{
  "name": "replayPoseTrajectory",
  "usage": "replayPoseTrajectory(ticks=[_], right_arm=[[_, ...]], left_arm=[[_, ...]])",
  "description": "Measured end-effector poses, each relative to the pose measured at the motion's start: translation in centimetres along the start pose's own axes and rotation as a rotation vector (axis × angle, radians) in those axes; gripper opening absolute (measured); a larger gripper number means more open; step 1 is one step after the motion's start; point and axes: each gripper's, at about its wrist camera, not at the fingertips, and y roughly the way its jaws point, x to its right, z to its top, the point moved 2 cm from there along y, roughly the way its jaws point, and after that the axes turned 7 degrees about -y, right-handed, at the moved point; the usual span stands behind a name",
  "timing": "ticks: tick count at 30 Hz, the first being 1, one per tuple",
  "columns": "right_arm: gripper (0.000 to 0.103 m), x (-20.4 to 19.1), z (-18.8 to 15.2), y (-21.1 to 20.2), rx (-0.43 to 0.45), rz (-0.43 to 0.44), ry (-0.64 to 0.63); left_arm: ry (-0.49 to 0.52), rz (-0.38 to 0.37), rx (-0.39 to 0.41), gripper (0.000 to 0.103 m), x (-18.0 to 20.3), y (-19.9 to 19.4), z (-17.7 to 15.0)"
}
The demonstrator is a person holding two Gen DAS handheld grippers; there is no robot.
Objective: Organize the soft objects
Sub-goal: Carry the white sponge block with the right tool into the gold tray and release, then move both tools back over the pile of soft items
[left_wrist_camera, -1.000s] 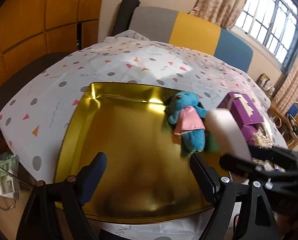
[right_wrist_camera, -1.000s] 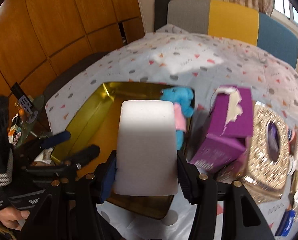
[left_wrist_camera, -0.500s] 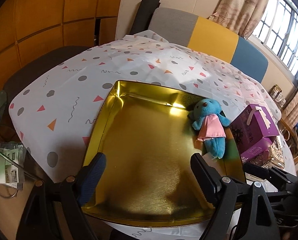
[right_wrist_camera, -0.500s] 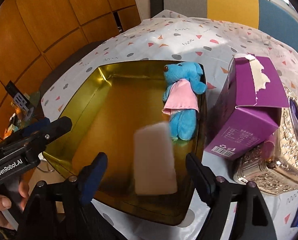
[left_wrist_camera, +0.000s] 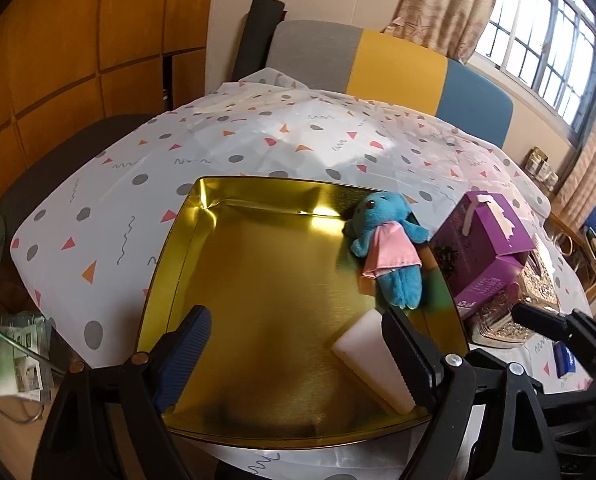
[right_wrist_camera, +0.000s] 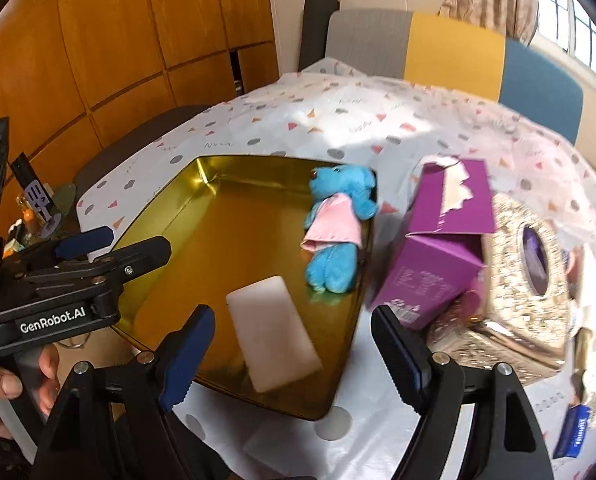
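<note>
A home: curtained window (left_wrist_camera: 546, 36), wood-panelled wall (left_wrist_camera: 77, 40), patterned tablecloth (left_wrist_camera: 257, 140).

In the left wrist view the left claw's finger (left_wrist_camera: 408, 354) covers part of the white sponge (left_wrist_camera: 372, 360). The purple box (right_wrist_camera: 444, 248) looks motion-blurred, its print unreadable. A blue packet (right_wrist_camera: 574, 432) is perhaps a wrapper, too small to tell.

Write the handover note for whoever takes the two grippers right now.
Right gripper: open and empty; its jaws have just been opening, nothing between the pads.
Left gripper: open, empty, over the gold tray.
In the tray: white sponge block lying flat near the front, blue plush toy along the right wall.
Beside the tray, on the tablecloth: purple box and glittery tissue box.
Done: sponge and plush are in the tray.
Left: check the right side of the table for other soft items; none is clearly visible.
</note>
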Motion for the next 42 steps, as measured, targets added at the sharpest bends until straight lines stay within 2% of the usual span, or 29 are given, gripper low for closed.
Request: replayPoseTrajectory(ticks=[9, 23, 34, 39, 42], right_arm=[[0.082, 2.7, -0.5, -2.9, 0.078, -0.058, 0.03], [0.082, 12.4, -2.9, -7.7, 0.163, -0.225, 0.227], [0.082, 23.1, -6.0, -10.6, 0.162, -0.445, 0.362], [0.082, 29.8, -9.9, -10.4, 0.113, -0.613, 0.494], [0.082, 32.6, -12.8, -10.5, 0.102, -0.64, 0.61]], left_arm=[[0.068, -0.01, -0.003, 0.089, 2.2, -0.2, -0.4], [0.178, -0.032, -0.012, 0.089, 5.8, -0.4, -1.2], [0.3, -0.067, 0.019, 0.089, 9.9, -1.2, -0.3], [0.335, -0.108, 0.061, 0.089, 12.1, -2.3, 1.8], [0.377, -0.137, 0.09, 0.089, 14.4, -3.1, 3.2]])
